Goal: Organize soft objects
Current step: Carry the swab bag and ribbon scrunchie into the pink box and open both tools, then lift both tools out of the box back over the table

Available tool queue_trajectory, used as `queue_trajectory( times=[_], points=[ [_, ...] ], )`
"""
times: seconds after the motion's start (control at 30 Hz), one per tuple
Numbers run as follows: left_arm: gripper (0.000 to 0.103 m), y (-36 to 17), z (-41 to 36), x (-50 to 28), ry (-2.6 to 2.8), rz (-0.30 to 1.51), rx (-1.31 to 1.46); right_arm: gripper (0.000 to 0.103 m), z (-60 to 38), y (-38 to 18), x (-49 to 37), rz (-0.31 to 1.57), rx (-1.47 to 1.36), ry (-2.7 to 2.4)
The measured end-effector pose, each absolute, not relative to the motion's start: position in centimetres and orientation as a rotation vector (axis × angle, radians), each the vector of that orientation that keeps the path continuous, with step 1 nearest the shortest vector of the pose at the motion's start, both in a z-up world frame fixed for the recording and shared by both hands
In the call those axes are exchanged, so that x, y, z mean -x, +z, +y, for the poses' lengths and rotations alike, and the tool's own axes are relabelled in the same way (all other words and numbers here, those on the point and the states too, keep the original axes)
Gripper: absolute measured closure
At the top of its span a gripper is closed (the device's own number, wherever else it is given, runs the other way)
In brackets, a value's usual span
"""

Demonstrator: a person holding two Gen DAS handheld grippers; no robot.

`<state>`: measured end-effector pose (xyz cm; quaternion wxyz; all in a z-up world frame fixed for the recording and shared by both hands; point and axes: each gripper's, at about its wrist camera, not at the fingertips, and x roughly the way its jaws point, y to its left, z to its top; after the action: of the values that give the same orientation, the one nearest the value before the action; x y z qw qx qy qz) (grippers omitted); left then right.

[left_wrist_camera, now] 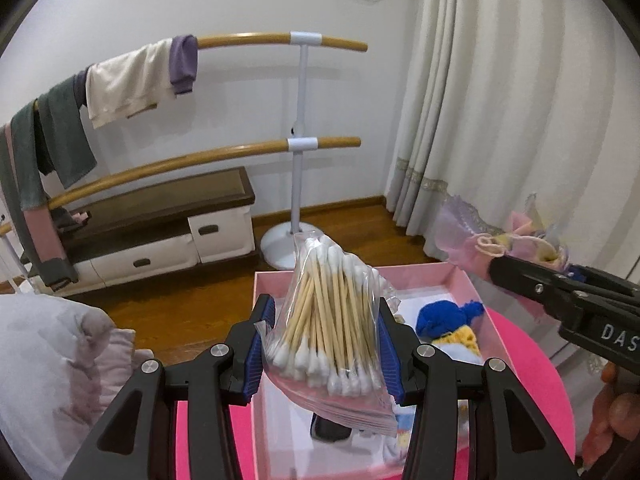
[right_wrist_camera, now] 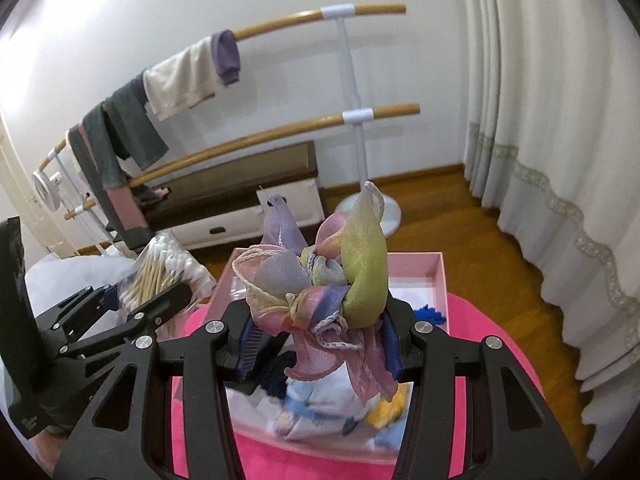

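Note:
My left gripper (left_wrist_camera: pixel 326 344) is shut on a clear bag of cotton swabs (left_wrist_camera: pixel 328 320) and holds it above the pink box (left_wrist_camera: pixel 360 274). My right gripper (right_wrist_camera: pixel 318 340) is shut on a bunch of pastel gauzy scrunchies (right_wrist_camera: pixel 320 280), also above the box. In the left wrist view the right gripper (left_wrist_camera: pixel 496 266) comes in from the right with the scrunchies (left_wrist_camera: pixel 468 232). In the right wrist view the left gripper (right_wrist_camera: pixel 148 300) with the swab bag (right_wrist_camera: pixel 160 268) is at the left. A blue and yellow knitted item (left_wrist_camera: pixel 448 320) lies in the box.
The box stands on a bright pink round surface (left_wrist_camera: pixel 532 360). A pale quilted blanket (left_wrist_camera: pixel 48 368) lies at the left. Beyond are a wooden two-bar rack (left_wrist_camera: pixel 248 148) with hung clothes, a low drawer bench (left_wrist_camera: pixel 160 236), wooden floor and cream curtains (left_wrist_camera: pixel 500 100).

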<state>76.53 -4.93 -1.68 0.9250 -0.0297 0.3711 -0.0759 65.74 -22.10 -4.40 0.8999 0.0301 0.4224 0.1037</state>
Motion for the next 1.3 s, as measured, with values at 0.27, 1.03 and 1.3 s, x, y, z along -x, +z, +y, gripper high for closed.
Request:
queue_trajectory(
  times=[0.27, 1.03, 1.3],
  points=[
    [0.058, -3.7, -6.0, -84.1, -0.157, 0.804, 0.067, 0.057, -23.1, -6.9, -68.3, 0.919, -0.073, 0.204],
    [0.000, -5.2, -5.0, -87.0, -0.095, 0.790, 0.058, 0.000, -25.4, -8.8, -67.9, 0.947, -0.179, 0.150],
    [0.000, -2.9, -2.6, -80.9, -0.041, 0.707, 0.051, 0.000, -24.9, -5.0, -63.7, 0.881, -0.180, 0.141]
  ],
)
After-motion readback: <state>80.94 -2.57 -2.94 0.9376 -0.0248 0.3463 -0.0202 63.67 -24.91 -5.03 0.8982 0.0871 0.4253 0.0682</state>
